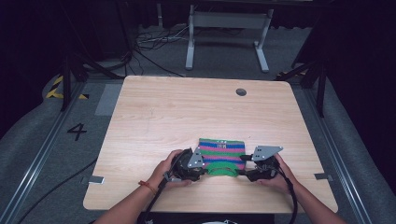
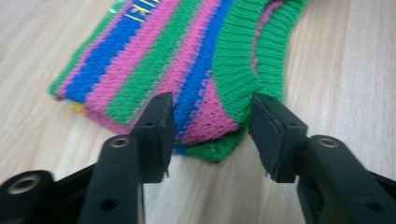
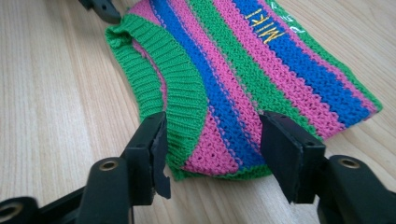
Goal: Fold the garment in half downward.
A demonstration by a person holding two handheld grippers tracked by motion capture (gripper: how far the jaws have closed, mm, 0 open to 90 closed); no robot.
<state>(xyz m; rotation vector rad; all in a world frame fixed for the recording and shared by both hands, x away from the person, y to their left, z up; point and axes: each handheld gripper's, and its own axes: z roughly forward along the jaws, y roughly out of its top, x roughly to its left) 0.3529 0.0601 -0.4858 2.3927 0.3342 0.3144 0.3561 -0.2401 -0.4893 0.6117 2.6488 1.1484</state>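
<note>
Lying flat near the front edge of the tabletop (image 1: 187, 112), a small striped knit (image 1: 223, 151) is flanked by the two grippers. The knit (pink, blue and green stripes, with a green ribbed collar (image 1: 221, 170) at its near edge) is folded into a compact rectangle.

The left gripper (image 2: 212, 130) is positioned at one near corner. Its jaws are spread, with the corner of the knit between them but with a gap visible on each side; nothing is pinched. The right gripper (image 3: 212, 140) is positioned at the opposite near corner in the same manner: jaws spread, fabric between them, pads clear of the cloth. Because both corners are straddled symmetrically, it is judged that either a two-point grasp is being prepared or the knit has been set down and freed; which of the two cannot be told.

In the high view both grippers are held low by the hands, left (image 1: 189, 163) and right (image 1: 259, 163), at either end of the collar.

The tabletop is pale wood-grain laminate with a round cable hole (image 1: 241, 92) near the far edge. Beyond it, a grey floor, loose cables (image 1: 149, 44) and a white frame (image 1: 229, 28) are seen against dark curtains. A numeral (image 1: 77, 131) is marked on the floor at the left.
</note>
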